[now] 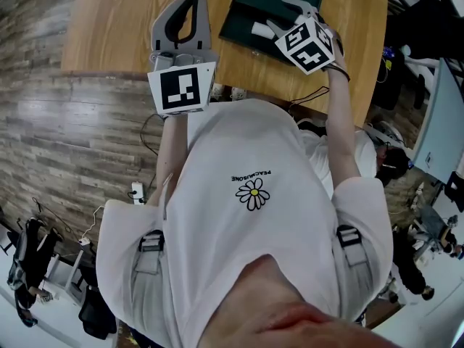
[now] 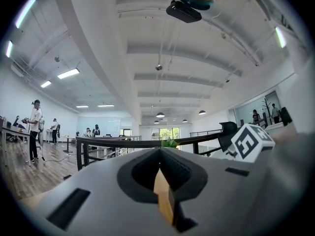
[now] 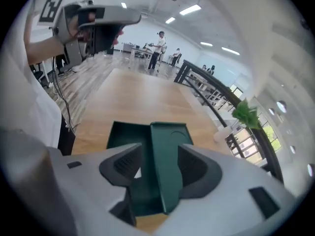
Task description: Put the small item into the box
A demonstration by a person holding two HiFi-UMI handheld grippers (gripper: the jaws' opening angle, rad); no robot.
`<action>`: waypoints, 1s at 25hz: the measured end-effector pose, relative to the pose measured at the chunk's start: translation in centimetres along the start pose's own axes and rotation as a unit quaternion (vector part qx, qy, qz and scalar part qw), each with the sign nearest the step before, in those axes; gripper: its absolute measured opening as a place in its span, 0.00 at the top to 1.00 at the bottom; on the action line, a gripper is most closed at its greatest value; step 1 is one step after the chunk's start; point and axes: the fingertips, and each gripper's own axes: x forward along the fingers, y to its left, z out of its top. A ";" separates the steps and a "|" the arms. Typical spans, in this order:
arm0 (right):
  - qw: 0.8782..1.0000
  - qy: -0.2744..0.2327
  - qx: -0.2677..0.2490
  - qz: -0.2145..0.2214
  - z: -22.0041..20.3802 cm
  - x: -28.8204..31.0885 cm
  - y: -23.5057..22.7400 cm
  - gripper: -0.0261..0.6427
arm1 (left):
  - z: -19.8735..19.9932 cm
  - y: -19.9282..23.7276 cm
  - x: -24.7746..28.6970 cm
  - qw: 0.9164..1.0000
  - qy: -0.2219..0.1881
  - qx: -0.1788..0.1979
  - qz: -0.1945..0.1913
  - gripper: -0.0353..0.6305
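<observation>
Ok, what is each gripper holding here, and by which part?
The right gripper has its tongs clamped on the free edge of the lid of the green box. The left gripper pinches a small tan item flat between its tongs.

Box [image 3: 170, 132] dark green, plain. Bench [image 1: 116, 27] light wood grain. Left gripper [image 2: 160, 151] and right gripper [image 3: 161, 154] grey with black ribbed pads. Cubes [image 1: 181, 87] white with black square markers. Item [image 2: 162, 195] tan-yellow. Shirt [image 1: 254, 230] white, daisy print: white petals, yellow centre. Floor [image 1: 65, 143] grey-brown planks.
</observation>
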 end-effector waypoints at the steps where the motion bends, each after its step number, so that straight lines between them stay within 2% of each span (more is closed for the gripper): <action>1: 1.000 -0.019 0.006 -0.017 0.9 -1.1 -0.9 0.61 | 0.4 -0.2 0.2 1.000 -0.005 0.002 -0.004 0.92; 3: 0.996 -0.068 0.021 -0.056 3.0 -3.6 -2.8 0.62 | 1.2 -0.8 0.6 1.000 -0.019 0.002 -0.011 0.92; 5: 0.985 -0.134 0.047 -0.096 5.1 -6.4 -4.2 0.62 | 1.9 -1.3 0.9 0.999 -0.028 0.005 -0.020 0.92; 9: 0.944 -0.264 0.112 -0.161 7.6 -12.1 -5.7 0.67 | 3.2 -2.7 1.3 0.998 -0.040 0.015 -0.039 0.92; 13: 0.899 -0.340 0.161 -0.222 7.9 -17.0 -6.5 0.71 | 4.5 -4.1 1.6 0.997 -0.051 0.023 -0.058 0.92; 19: 0.835 -0.401 0.245 -0.286 5.9 -21.8 -6.8 0.83 | 6.1 -6.3 2.1 0.993 -0.067 0.035 -0.093 0.92; 21: 0.820 -0.405 0.261 -0.309 5.0 -22.6 -6.5 0.88 | 6.4 -7.0 2.2 0.992 -0.069 0.037 -0.103 0.92; 25: 0.799 -0.405 0.287 -0.340 3.4 -23.4 -6.1 0.95 | 6.8 -8.2 2.4 0.989 -0.071 0.041 -0.120 0.92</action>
